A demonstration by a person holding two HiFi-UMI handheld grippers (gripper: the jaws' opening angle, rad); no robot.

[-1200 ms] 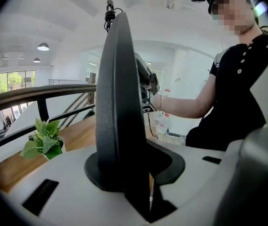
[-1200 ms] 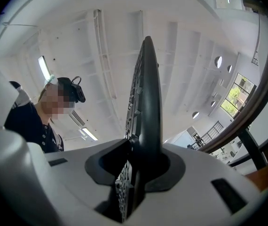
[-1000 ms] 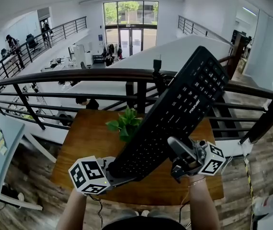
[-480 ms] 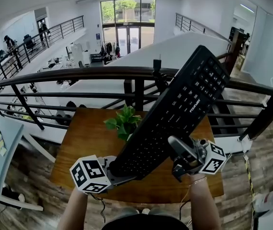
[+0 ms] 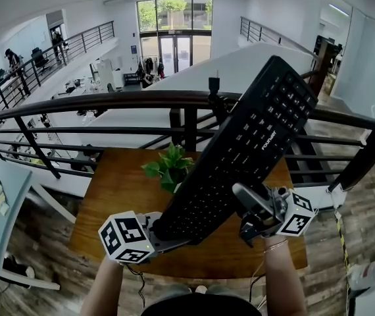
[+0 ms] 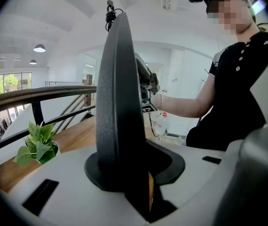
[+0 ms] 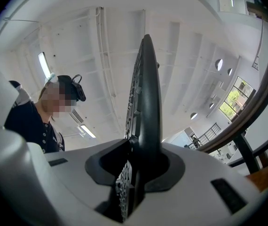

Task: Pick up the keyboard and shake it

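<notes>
Aloft, black "Founder"-marked keyboard (image 5: 240,157) in left tongs (image 5: 166,232) and right tongs (image 5: 243,196)

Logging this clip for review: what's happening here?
A person holds a black keyboard in the air, tilted steeply up and away above a wooden table. The left tongs are clamped on its near end, and the right tongs on its long edge. A small plant stands on the table behind it.
</notes>
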